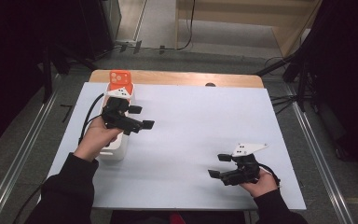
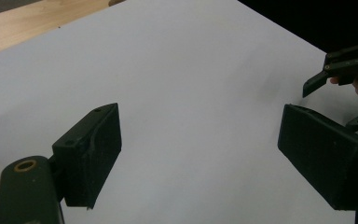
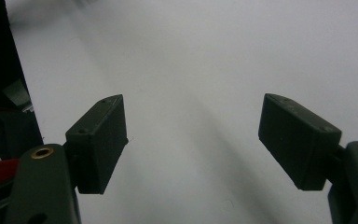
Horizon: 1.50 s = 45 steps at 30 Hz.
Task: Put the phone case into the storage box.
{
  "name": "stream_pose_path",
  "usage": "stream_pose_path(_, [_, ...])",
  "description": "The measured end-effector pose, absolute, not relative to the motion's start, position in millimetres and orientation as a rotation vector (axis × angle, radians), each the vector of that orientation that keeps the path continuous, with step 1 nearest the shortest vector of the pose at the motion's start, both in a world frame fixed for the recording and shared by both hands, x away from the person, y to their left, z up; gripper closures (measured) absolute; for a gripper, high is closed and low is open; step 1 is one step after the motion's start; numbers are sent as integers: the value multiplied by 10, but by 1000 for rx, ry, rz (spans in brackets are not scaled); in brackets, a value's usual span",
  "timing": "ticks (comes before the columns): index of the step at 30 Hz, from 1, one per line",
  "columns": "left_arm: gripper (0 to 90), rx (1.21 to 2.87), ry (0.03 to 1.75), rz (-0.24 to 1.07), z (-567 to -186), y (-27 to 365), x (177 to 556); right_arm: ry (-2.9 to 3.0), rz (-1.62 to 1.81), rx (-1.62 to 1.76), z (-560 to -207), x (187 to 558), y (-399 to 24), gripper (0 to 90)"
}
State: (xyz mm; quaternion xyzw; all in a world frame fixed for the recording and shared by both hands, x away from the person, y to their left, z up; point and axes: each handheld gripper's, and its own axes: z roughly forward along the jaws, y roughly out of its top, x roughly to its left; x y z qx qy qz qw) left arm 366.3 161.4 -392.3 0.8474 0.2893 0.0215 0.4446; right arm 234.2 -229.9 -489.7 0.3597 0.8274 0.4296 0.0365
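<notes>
Nearest to us, the right tongs (image 1: 221, 165) hang low over the surface (image 1: 191, 140) by its near right corner, jaws spread wide, nothing between them, pointing left across the white sheet. In the right gripper view it's bare white between those jaws. Further in, the left tongs (image 1: 141, 116) hover near the left edge, also spread and empty, aimed toward the middle. Right under that left hand (image 1: 97, 137) sits a white box (image 1: 114, 151), its long axis running along the left edge from near to far. At the far end, by the far left corner, an orange phone case (image 1: 120, 82) rests on it. So the case lies behind the left tongs, far side, and the left hand looks clearly nearer to it than the right.
</notes>
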Motion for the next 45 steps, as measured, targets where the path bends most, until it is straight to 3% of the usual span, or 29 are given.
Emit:
stream_pose_path(21, [135, 2108, 600, 77, -4022, 1553, 3345, 2542, 1326, 1105, -4895, 2340, -2302, 223])
stream_pose_path(45, [135, 2162, 593, 110, -4288, 1720, 3033, 2542, 1327, 1110, -4892, 2342, -2305, 223])
